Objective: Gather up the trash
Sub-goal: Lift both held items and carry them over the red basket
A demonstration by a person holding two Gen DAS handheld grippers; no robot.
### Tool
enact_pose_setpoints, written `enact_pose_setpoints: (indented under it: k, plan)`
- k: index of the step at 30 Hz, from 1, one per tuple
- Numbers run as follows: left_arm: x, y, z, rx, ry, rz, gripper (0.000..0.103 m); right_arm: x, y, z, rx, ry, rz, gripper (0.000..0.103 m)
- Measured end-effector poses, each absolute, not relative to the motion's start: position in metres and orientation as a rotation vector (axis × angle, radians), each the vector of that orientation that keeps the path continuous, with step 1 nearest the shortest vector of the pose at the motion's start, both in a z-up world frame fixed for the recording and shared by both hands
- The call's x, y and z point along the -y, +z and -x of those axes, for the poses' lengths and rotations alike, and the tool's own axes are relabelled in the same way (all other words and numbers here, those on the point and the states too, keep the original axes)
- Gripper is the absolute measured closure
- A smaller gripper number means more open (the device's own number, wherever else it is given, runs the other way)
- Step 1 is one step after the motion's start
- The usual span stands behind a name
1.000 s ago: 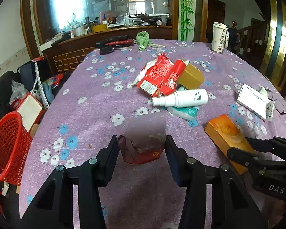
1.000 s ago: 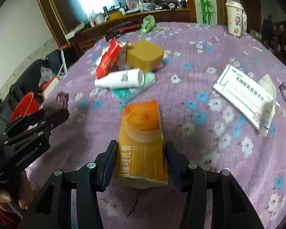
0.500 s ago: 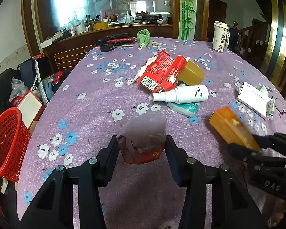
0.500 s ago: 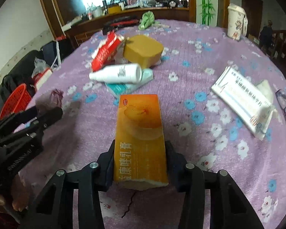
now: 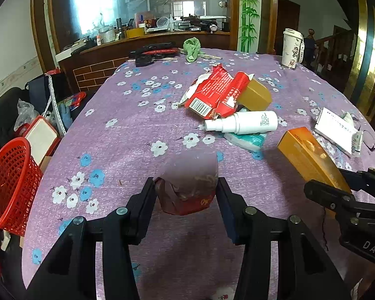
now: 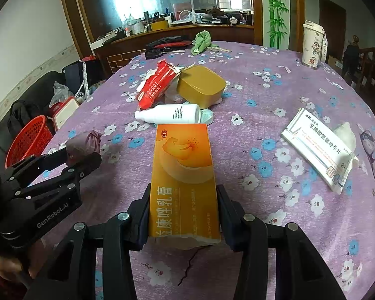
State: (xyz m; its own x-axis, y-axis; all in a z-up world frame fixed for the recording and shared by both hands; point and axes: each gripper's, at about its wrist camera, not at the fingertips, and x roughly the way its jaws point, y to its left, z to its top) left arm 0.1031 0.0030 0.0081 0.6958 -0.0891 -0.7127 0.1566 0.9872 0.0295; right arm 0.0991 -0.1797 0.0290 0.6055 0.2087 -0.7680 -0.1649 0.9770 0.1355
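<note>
"OTC" on orange box [image 6: 185,175]; "GenRobot.AI" on left tongs [image 6: 83,153].

A purple flowered tablecloth [image 5: 127,135] covers the round table. At its far edge stands a white lidded cup [image 5: 292,47] with cartoon prints; a crumpled green cloth [image 5: 192,49] lies near black and red tools [image 5: 155,53]. A pair of glasses [image 6: 373,158] rests at the right rim, just beside a white medicine box [image 6: 320,147]. Behind the table, a wooden counter [image 5: 147,42] is crowded with bottles and containers below a large window [image 5: 137,2]. Painted green bamboo [image 5: 247,12] decorates a white pillar. A dark bag [image 6: 17,117] sits on the floor at left.
</note>
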Motion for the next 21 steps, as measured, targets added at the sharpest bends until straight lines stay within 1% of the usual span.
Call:
enact_pose_setpoints:
  k: [21]
  plan:
    - [-0.014, 0.006, -0.105, -0.782, -0.114, -0.076, 0.056, 0.161, 0.035, -0.102, -0.894, 0.265, -0.035, 0.053]
